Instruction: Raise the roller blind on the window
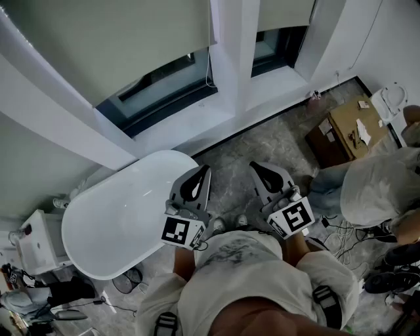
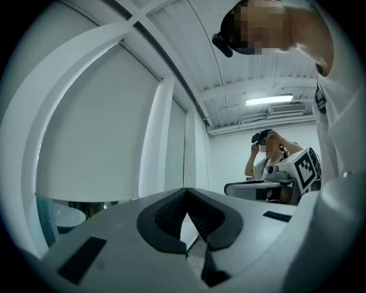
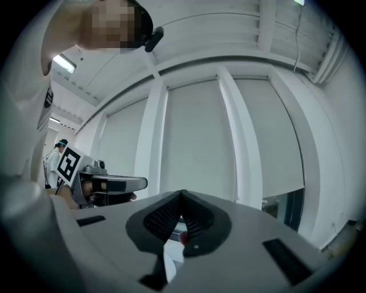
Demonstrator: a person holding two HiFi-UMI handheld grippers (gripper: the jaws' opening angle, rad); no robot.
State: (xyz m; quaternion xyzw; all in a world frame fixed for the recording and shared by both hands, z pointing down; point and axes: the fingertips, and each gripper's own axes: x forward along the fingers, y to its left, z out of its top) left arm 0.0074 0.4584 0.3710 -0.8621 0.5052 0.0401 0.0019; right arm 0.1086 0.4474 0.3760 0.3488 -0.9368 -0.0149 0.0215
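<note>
1. The left gripper (image 1: 200, 172) is held level in front of the person's chest, its marker cube (image 1: 182, 231) nearest the body. In the left gripper view its jaws meet at the tips (image 2: 186, 190) with nothing between them.
2. The right gripper (image 1: 256, 165) sits just beside it at the same height, the two apart and roughly parallel, with its own marker cube (image 1: 296, 216) at the rear. In the right gripper view its jaws are pressed together (image 3: 183, 193) and hold nothing.
3. The roller blind (image 1: 118, 46) hangs over the window ahead, well apart from both grippers. It is drawn most of the way down, and a band of dark glass (image 1: 157, 85) shows between its bottom edge and the sill (image 1: 197, 121).
4. A thin cord (image 1: 209, 69) hangs at the blind's right edge, against the white frame.
5. A second blind (image 1: 282, 13) covers the next pane to the right (it too stops short of the sill).
6. A white bathtub (image 1: 118, 210) stands below the window on the left, its near end just beside the left gripper in the head view.
7. To the right, on the grey floor (image 1: 275, 141), sits an open cardboard box (image 1: 341, 131) and, nearer, another person (image 1: 377, 184) in pale clothing.
</note>
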